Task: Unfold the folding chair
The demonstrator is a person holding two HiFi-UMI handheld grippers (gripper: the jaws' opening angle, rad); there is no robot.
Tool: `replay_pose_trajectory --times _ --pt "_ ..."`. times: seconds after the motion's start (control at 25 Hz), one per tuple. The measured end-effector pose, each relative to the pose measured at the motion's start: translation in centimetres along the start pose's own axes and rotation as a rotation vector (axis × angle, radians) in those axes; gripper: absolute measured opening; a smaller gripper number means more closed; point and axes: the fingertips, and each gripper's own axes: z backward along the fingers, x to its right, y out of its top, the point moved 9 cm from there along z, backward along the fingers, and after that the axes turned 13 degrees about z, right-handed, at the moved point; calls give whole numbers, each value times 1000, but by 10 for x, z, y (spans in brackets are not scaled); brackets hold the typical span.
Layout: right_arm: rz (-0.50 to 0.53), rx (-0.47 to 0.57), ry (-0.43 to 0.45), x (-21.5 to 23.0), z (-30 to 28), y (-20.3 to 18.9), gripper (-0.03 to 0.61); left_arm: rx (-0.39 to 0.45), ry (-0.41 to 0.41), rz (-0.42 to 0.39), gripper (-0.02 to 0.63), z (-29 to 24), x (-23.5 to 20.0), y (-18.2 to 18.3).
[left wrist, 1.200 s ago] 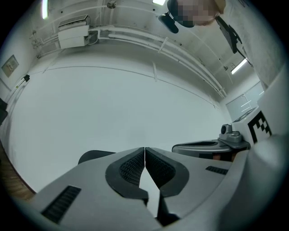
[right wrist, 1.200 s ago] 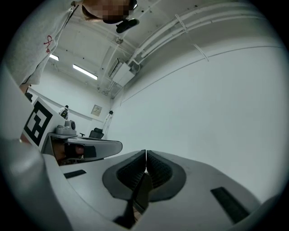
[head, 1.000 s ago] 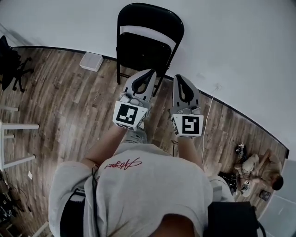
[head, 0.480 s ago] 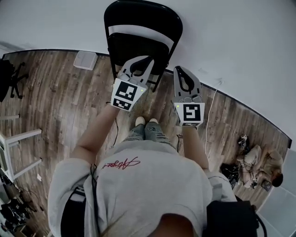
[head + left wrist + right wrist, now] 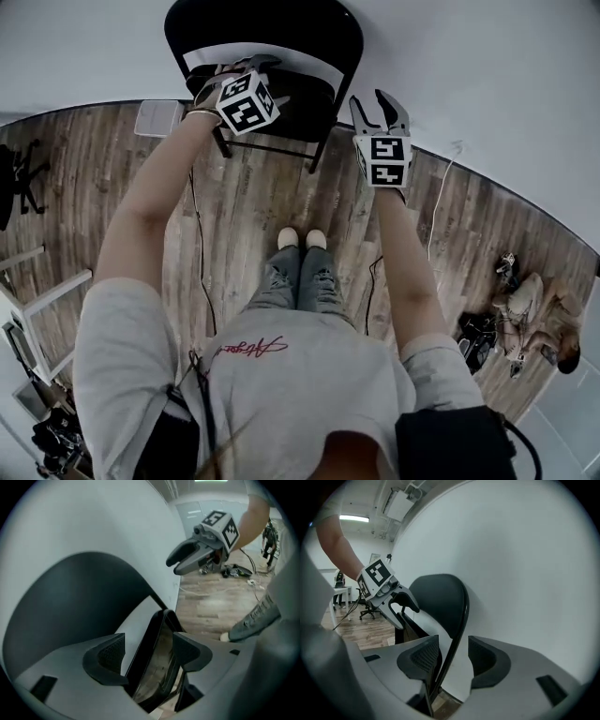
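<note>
Folding chair (image 5: 272, 37) is folded flat, standing on its legs against the white wall (image 5: 469, 56) straight ahead of the person, seat tucked up under the backrest; nothing opened out yet. Left gripper (image 5: 251, 67) is at the chair's upper left; in the left gripper view its jaws (image 5: 149, 651) have just been opening and stand wide, straddling a dark glossy rim that looks like the folded-up seat's edge (image 5: 157, 658); pads are close but not clamped on it. Right gripper (image 5: 372, 101) is at the chair's right side; in the right gripper view its jaws (image 5: 453, 656) have also just been opening and stand apart with the thin black side tube (image 5: 457, 625) of the frame running up between them; the left pad is very near the tube, the right pad clear of it, so no grip yet. Each gripper shows in the other's view, both pointed at the chair. The person's feet (image 5: 302, 239) are on the wood floor (image 5: 244, 197) a little back from the chair legs; a white flat box (image 5: 157, 117) lies by the wall just left of the chair; another person sits on the floor (image 5: 534, 309) far right, well apart. Step, as I judge it: lining up for the grasp, task barely started. Next move probably calls for closing the right jaws on the tube to steady the back, closing the left on the seat rim, then drawing the seat forward and down, away from the wall; risk is the chair sliding or tipping if only one side is held.
</note>
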Motion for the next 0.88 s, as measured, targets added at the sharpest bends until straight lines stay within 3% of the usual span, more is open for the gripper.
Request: replay_pose_trajectory --times 0.2,0.36,0.52,0.6,0.68,0.76,0.88 --pt "-49 -97 84 -4 -58 -32 189 -260 -96 -226 318 -61 -12 -10" --pt "-31 -113 121 -3 -92 -37 189 -400 -170 -327 316 -91 -12 -17" --pt "44 -120 143 -6 -109 -39 186 -494 -238 -542 316 -111 -2 -34" --pt "62 -107 142 -7 -113 -38 167 -509 -264 -540 308 -116 -3 -36" --pt "52 -93 130 -7 -115 -38 162 -512 -277 -471 279 -116 -4 -33" --pt "45 -87 116 -7 -115 -39 156 -502 -252 -423 203 -116 -3 -30" --pt "62 -86 121 -7 -114 -38 156 -486 -217 -409 171 -114 -3 -28"
